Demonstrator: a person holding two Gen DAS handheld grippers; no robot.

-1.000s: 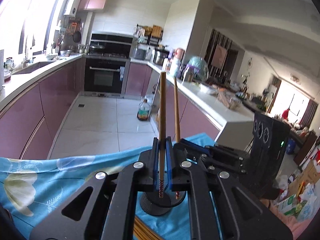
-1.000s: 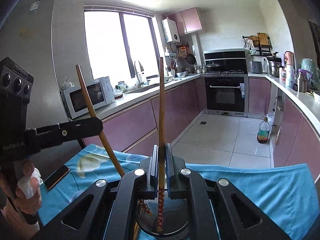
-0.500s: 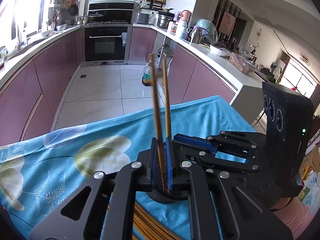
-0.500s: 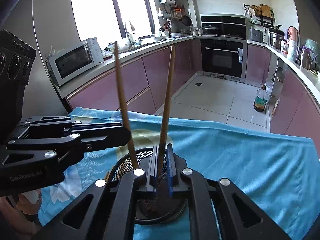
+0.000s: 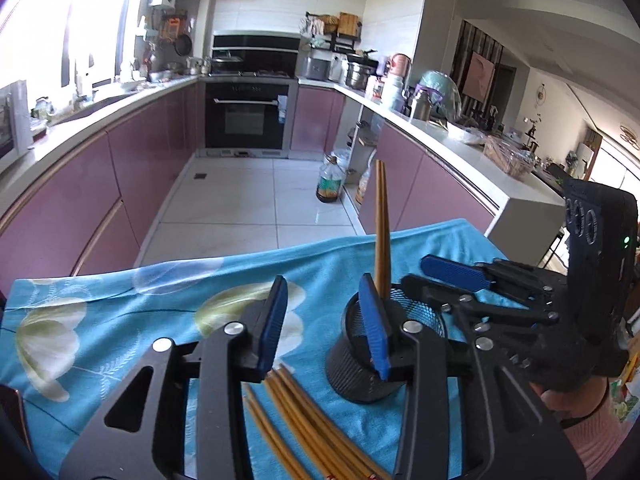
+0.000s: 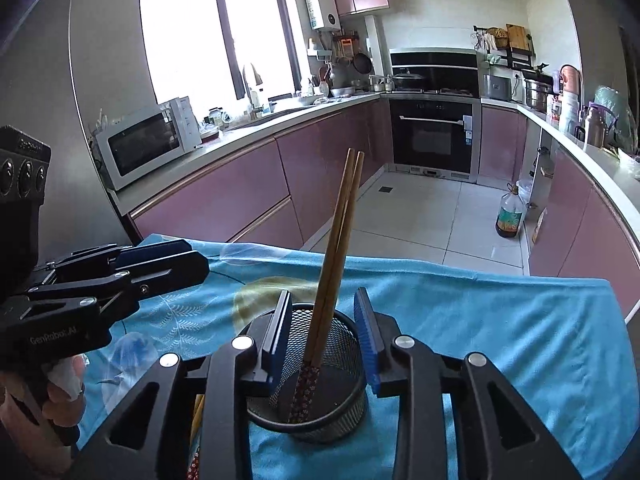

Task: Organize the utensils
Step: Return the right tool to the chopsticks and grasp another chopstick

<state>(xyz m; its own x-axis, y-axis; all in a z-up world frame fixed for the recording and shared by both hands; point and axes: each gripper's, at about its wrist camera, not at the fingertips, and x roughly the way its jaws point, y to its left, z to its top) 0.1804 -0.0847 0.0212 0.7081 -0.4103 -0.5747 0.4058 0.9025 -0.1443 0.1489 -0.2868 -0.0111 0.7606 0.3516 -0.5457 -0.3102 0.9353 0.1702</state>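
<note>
Letting go is the step in hand: both grippers, left (image 5: pixel 326 320) and right (image 6: pixel 323 334), have empty jaws opening around the two chopsticks (image 6: pixel 334 256) standing in the mesh holder (image 6: pixel 320 380), so next comes gathering the loose chopsticks (image 5: pixel 304 420) below the left jaws.

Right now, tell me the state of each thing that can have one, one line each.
Left gripper: jaws opening, nothing between them.
Right gripper: jaws opening, chopsticks between them, pads not pressing.
Two chopsticks: standing in the holder, leaning, released.
Mesh holder: upright on the cloth.
Loose chopsticks: lying flat on the blue cloth, not yet sorted.
Oven: door shut.
</note>
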